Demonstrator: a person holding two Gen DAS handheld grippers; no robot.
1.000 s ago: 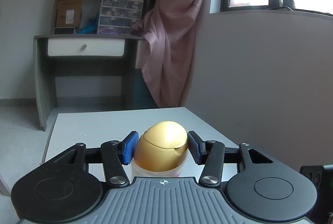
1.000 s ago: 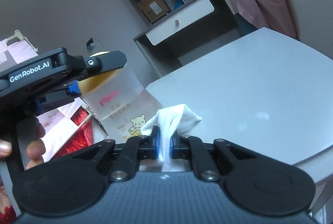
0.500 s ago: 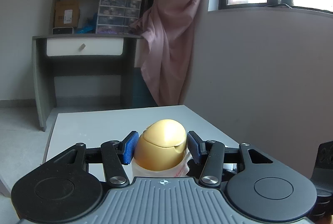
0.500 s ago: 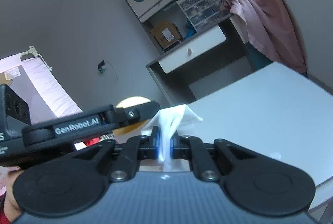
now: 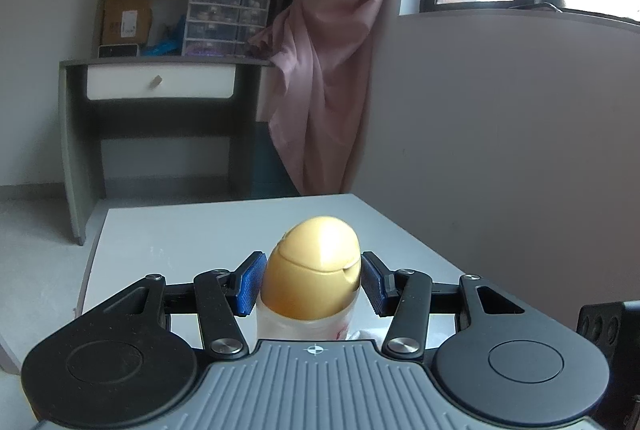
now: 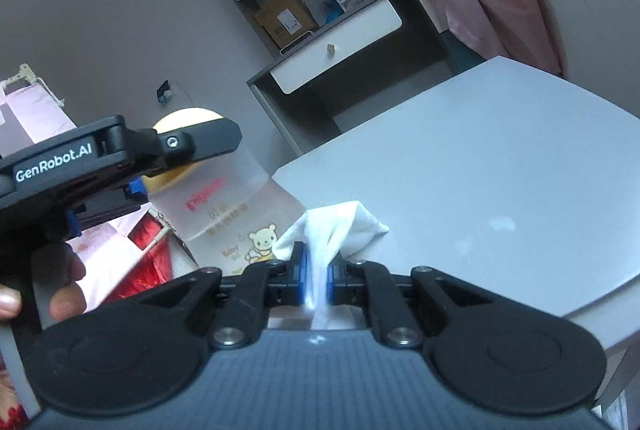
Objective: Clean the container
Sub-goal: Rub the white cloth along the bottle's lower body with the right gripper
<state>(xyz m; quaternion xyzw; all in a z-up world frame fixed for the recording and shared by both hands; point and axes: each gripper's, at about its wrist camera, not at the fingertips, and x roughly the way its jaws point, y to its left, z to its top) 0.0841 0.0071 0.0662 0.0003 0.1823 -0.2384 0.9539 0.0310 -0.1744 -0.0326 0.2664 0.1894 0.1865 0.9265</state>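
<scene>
A translucent bottle point(image 5: 304, 322) with a rounded gold cap point(image 5: 316, 254) sits between the blue pads of my left gripper point(image 5: 312, 284), which is shut on it just below the cap. In the right wrist view the same bottle point(image 6: 224, 206) shows pink lettering and a bear print, held upright off the white table's point(image 6: 500, 170) near left edge. A black finger point(image 6: 188, 144) of the left gripper crosses its cap. My right gripper point(image 6: 316, 286) is shut on a white cloth point(image 6: 340, 222), whose bunched end lies against the bottle's lower side.
A person's hand point(image 6: 60, 286) grips the left tool's handle. Beyond the table stand a grey desk with a white drawer point(image 5: 160, 82), shelves above it, a pink curtain point(image 5: 332, 70) and a grey wall under a window. Red and pink fabric point(image 6: 140, 254) lies below the bottle.
The right gripper with its cloth rose along the bottle half a second ago and has come back down to its lower side. The left gripper and bottle have stayed put.
</scene>
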